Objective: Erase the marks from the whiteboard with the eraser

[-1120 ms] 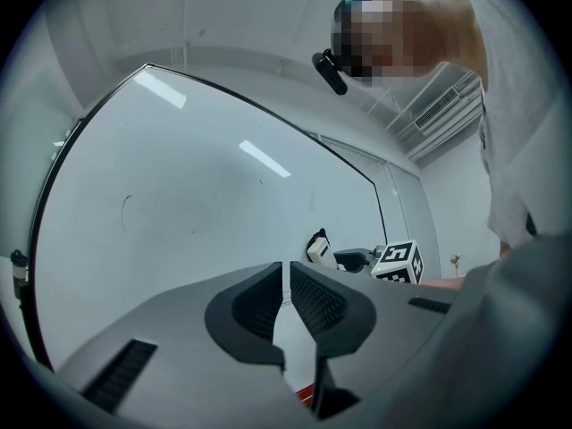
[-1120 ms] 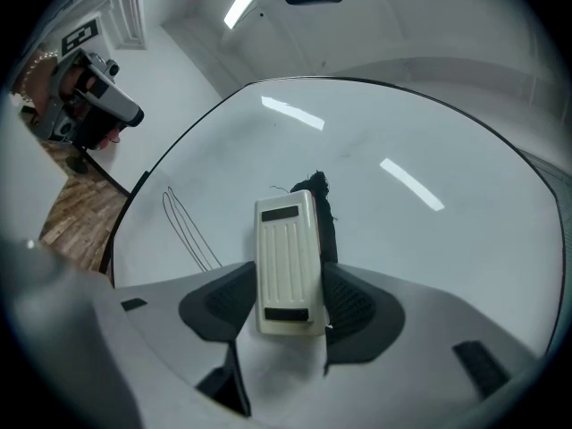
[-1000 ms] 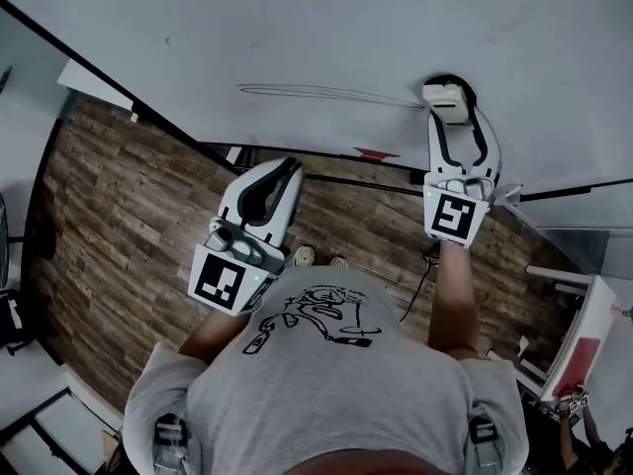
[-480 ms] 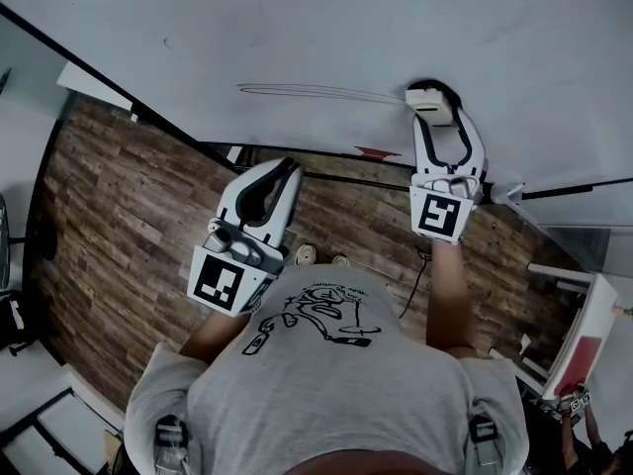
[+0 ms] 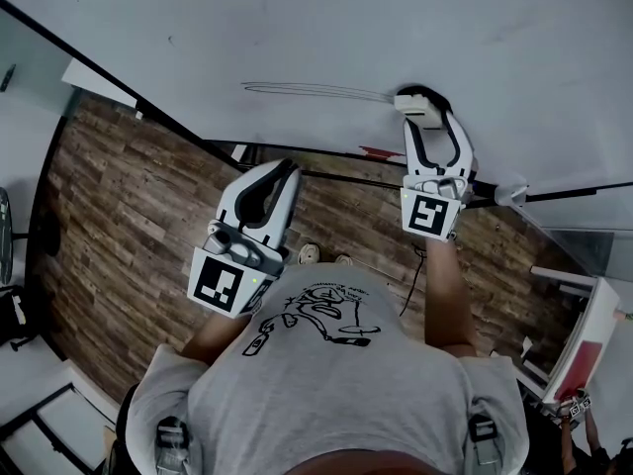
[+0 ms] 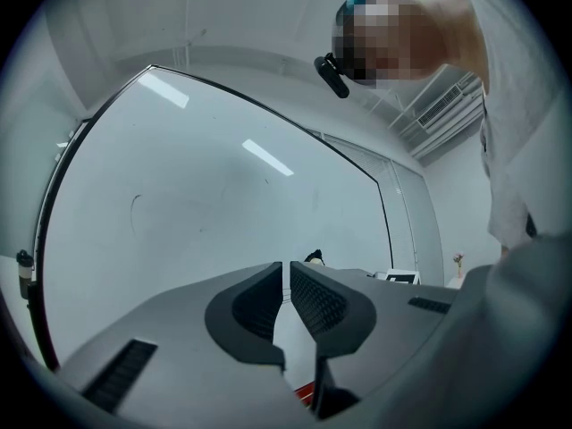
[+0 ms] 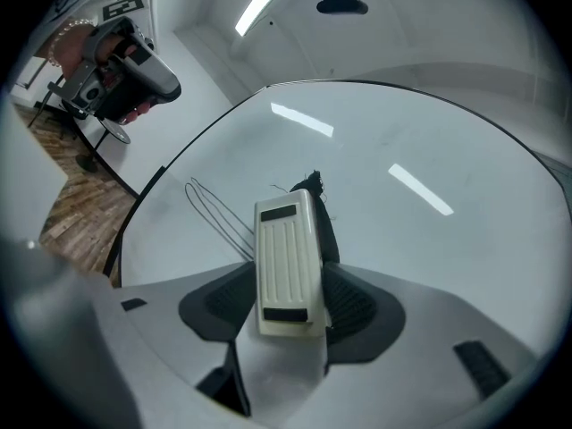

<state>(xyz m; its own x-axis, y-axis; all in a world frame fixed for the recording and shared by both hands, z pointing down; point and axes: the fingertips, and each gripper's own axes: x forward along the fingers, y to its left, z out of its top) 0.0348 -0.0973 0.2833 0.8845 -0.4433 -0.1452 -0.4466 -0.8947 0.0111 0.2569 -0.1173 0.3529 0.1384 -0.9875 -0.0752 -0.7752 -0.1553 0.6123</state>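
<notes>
A large whiteboard fills the top of the head view. On it runs a thin pen mark, a long narrow loop, also visible as the pen mark in the right gripper view. My right gripper is shut on a cream eraser, pressed against the board at the mark's right end. The eraser stands upright between the jaws with its dark felt toward the board. My left gripper hangs below the board's lower edge, shut with nothing in it; in its own view the left gripper points up at the whiteboard.
A red item lies on the tray rail under the board. Wood floor spreads below. A white table edge stands at the lower right. A black frame borders the board on the right.
My right gripper has slid the eraser leftward along the board, over the right end of the pen mark, which now looks shorter. The left gripper has not moved.
</notes>
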